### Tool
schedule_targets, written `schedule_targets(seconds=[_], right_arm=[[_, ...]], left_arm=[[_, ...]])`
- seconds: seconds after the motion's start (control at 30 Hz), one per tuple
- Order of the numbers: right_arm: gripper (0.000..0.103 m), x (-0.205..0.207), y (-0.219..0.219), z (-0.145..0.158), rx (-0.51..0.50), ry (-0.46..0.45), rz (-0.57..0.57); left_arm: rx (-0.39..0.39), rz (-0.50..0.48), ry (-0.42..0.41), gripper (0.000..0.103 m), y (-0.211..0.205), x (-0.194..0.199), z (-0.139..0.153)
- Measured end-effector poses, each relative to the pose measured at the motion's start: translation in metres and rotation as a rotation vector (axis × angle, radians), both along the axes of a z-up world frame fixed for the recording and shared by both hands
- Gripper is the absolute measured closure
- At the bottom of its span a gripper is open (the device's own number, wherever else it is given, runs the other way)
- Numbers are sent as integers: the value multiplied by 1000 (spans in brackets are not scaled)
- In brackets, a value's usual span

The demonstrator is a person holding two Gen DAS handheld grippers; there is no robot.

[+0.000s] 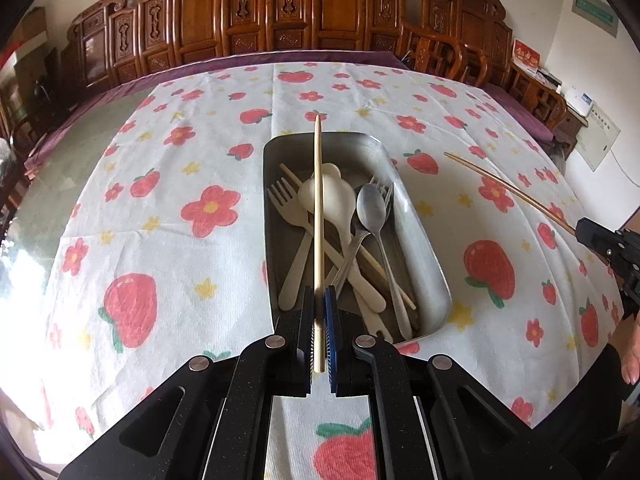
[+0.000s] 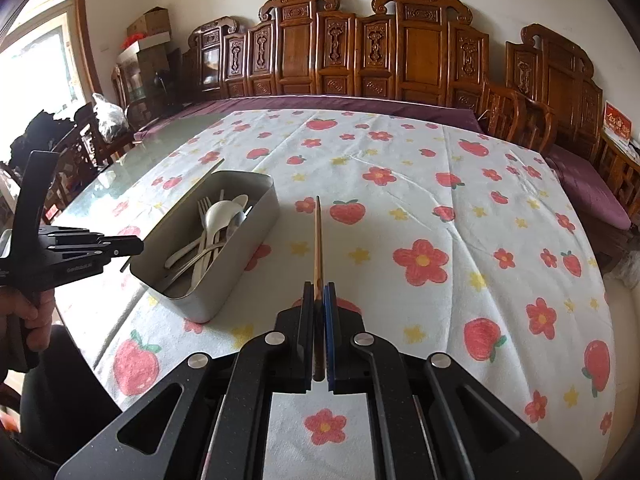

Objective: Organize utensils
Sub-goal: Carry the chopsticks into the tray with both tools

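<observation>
A metal tray (image 1: 432, 252) on the strawberry-print cloth holds pale plastic forks, a white spoon (image 1: 332, 196), a metal spoon (image 1: 372, 208), a metal fork and a loose chopstick. My left gripper (image 1: 319, 300) is shut on a light wooden chopstick (image 1: 318, 216) that points forward above the tray's near end. My right gripper (image 2: 319, 296) is shut on a darker brown chopstick (image 2: 318, 248), held over bare cloth to the right of the tray (image 2: 244, 248). In the left wrist view the right gripper (image 1: 580, 226) and its chopstick (image 1: 508, 188) reach in from the right edge.
The flower-and-strawberry cloth (image 2: 440, 220) covers a glass-topped table (image 2: 160, 160) with its edge exposed at the left. Carved wooden chairs (image 2: 400, 52) line the far side. A hand (image 2: 28, 312) grips the left tool's handle, and another hand (image 1: 630, 352) shows at the right edge.
</observation>
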State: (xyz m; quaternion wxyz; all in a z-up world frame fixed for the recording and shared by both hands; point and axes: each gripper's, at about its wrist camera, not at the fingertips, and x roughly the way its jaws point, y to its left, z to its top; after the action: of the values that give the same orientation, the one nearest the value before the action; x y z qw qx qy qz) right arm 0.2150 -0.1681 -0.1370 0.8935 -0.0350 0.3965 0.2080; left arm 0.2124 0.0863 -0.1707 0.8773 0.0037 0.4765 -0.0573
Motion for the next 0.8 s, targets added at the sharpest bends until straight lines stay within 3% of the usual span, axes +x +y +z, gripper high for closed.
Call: schedule_targets(seconds=[0.37, 0.8], right_arm=[[97, -8, 24, 4, -7, 5, 56], [97, -7, 53, 9, 2, 3, 104]], left_arm=[[-14, 23, 46, 99, 2, 13, -14], [-27, 27, 29, 98, 4, 17, -6]])
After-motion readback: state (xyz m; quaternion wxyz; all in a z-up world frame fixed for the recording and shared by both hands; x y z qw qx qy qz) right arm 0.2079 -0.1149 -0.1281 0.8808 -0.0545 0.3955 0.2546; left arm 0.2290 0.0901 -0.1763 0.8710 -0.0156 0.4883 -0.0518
